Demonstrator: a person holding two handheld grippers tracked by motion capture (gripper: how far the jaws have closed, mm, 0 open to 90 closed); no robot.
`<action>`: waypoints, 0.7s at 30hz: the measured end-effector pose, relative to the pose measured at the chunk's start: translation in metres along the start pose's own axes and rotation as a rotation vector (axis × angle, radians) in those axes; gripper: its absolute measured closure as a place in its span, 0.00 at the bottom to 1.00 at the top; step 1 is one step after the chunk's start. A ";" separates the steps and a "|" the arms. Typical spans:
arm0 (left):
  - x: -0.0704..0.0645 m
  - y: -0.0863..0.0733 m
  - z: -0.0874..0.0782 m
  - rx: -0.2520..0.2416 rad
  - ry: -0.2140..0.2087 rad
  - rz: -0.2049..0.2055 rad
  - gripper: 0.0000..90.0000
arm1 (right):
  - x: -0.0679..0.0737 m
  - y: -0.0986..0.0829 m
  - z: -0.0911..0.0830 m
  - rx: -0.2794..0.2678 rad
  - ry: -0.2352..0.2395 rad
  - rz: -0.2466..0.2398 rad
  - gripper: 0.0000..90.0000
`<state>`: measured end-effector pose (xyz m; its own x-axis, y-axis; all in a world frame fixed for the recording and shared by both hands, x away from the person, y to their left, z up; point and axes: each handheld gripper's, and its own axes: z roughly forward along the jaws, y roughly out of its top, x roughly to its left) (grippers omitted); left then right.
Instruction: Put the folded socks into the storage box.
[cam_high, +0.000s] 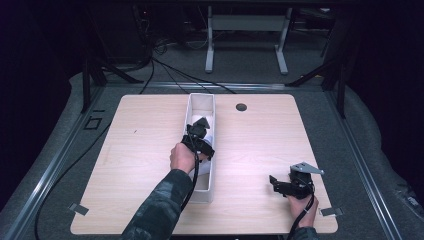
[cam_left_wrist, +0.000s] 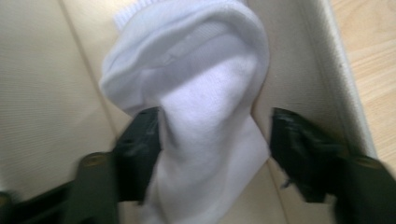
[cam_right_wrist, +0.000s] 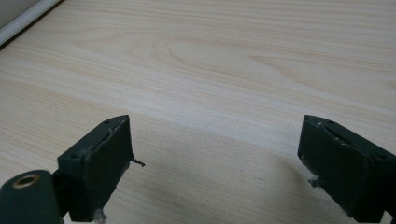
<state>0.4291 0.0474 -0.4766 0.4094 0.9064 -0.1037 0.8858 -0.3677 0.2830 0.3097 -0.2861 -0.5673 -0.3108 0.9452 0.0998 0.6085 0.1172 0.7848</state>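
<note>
A white sock lies bunched inside a long narrow white box that runs front to back in the middle of the wooden table. My left gripper reaches down into the box. Its jaws stand open around the sock's narrow part: the left jaw touches the cloth, and the right jaw is a little apart from it. A bit of the sock shows beside the gripper. My right gripper rests low over the table near the front right corner. It is open with nothing between its jaws.
The box's pale walls close in on both sides of the sock. A small round hole sits in the table's far edge. Black cables and a metal frame lie on the floor behind the table.
</note>
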 end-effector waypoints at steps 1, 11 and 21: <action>0.000 0.000 0.000 0.000 0.000 0.000 0.34 | 0.000 0.000 0.000 0.003 0.003 0.000 0.11; 0.008 0.002 -0.024 -0.041 -0.010 -0.004 0.23 | 0.000 0.000 0.000 0.005 0.003 -0.002 0.11; 0.019 0.002 -0.057 -0.103 -0.026 0.006 0.16 | 0.000 0.000 0.000 0.007 0.002 -0.005 0.11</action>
<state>0.4264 0.0755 -0.4240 0.4212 0.8981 -0.1265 0.8569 -0.3484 0.3799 0.3098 -0.2861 -0.5672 -0.3152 0.9441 0.0968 0.6123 0.1244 0.7808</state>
